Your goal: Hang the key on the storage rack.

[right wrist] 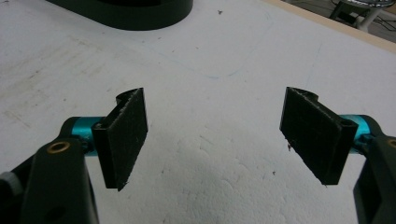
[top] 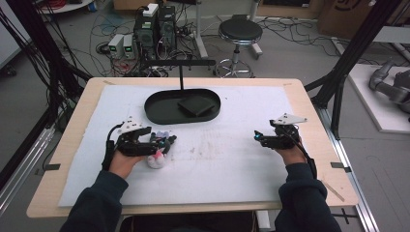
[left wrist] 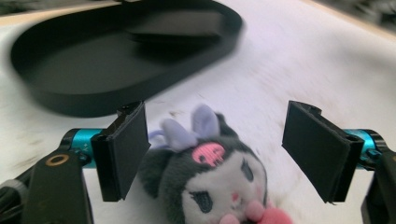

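I've got the left gripper [top: 162, 142] low over the white foam mat [top: 217, 164], jaws spread wide, with the plush toy [left wrist: 210, 186] sitting between them, not pinched; gaps show on both sides in the left gripper view. The toy is a dark grey-and-white doll with lavender ears and a pink skull mark, lying on the mat at the left, near the table's front edge [top: 158, 157]. Ahead of it sits the black oval tray [top: 159, 113], well apart from the toy, holding a flat black square piece [top: 196, 105] toward its right side. A thin black stand post [top: 181, 77] rises just behind the tray. The right gripper [top: 257, 137] hovers over bare mat on the right side, well apart from the toy, jaws also wide with nothing between them; the right gripper view has scuffed foam below and the tray's rim [right wrist: 140, 14] at top left. Nothing lies between toy and tray. Beyond the wooden table [top: 304, 96]: a round stool [top: 240, 33], power boxes [top: 154, 26] and loose cables on the floor.
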Demonstrator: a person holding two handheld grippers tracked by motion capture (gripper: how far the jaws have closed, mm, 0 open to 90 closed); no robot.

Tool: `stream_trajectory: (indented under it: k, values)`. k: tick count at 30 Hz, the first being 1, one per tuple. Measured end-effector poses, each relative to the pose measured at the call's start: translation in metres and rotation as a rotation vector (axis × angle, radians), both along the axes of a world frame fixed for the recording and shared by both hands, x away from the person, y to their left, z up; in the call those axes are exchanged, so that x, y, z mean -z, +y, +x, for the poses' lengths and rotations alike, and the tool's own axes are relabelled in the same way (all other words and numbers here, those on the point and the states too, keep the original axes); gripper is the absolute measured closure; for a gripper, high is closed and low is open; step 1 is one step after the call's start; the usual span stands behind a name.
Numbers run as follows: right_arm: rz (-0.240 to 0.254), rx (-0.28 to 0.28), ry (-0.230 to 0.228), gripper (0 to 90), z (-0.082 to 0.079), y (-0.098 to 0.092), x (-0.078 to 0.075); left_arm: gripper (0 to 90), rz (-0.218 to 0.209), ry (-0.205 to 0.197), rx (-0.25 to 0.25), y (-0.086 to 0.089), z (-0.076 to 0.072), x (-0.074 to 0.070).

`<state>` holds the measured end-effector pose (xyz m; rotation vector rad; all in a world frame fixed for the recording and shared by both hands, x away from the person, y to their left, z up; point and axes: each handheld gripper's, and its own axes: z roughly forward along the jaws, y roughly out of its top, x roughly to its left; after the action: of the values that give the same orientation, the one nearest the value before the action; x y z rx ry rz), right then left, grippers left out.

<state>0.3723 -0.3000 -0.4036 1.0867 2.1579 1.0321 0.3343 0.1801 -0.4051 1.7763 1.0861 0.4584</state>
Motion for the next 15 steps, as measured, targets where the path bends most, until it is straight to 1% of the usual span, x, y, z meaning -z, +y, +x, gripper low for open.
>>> stream_trajectory:
  k: [1, 2, 4, 5, 6, 7, 8, 9, 10, 11, 13, 14, 15]
  values:
    - [-0.001, 0.0, 0.0, 23.6, 0.0, 0.0, 0.0, 22.7, 0.011, 0.025, -0.059, -0.002, -0.003, 0.0]
    - [-0.003, -0.002, -0.001, 23.6, 0.0, 0.0, 0.0, 22.7, 0.02, 0.048, -0.092, -0.003, -0.005, 0.001]
    - [-0.001, -0.002, -0.001, 23.8, -0.001, 0.001, -0.001, 22.7, 0.033, 0.066, -0.117, -0.006, -0.005, 0.006]
    - [0.001, 0.001, 0.0, 23.8, -0.001, 0.001, -0.001, 22.7, 0.04, 0.068, -0.129, -0.007, -0.005, 0.009]
    - [0.003, -0.001, 0.0, 23.8, -0.001, 0.0, -0.001, 22.7, 0.038, 0.068, -0.133, -0.009, -0.004, 0.012]
    - [0.002, 0.0, -0.001, 23.8, -0.001, 0.0, -0.001, 22.7, 0.048, 0.069, -0.133, -0.011, -0.003, 0.014]
    - [0.004, 0.001, 0.0, 23.8, -0.001, 0.0, -0.001, 22.7, 0.07, 0.074, -0.134, -0.014, -0.002, 0.017]
    - [0.004, 0.001, 0.001, 23.8, -0.001, -0.001, -0.001, 22.4, 0.072, 0.078, -0.134, -0.017, -0.001, 0.019]
    - [0.006, 0.001, 0.002, 23.8, -0.001, -0.001, 0.0, 21.4, 0.068, 0.084, -0.124, -0.021, 0.0, 0.021]
    - [0.008, 0.0, 0.003, 23.8, 0.0, -0.001, 0.0, 21.4, 0.079, 0.085, -0.111, -0.024, 0.0, 0.022]
    - [0.007, -0.001, 0.004, 23.8, 0.0, -0.001, 0.0, 21.3, 0.103, 0.089, -0.085, -0.032, 0.002, 0.025]
    - [0.007, 0.0, 0.005, 23.8, 0.0, -0.001, 0.0, 20.6, 0.125, 0.094, -0.075, -0.035, 0.002, 0.027]
    - [0.007, 0.001, 0.006, 23.8, 0.0, -0.001, 0.0, 19.3, 0.148, 0.095, -0.075, -0.038, 0.002, 0.028]
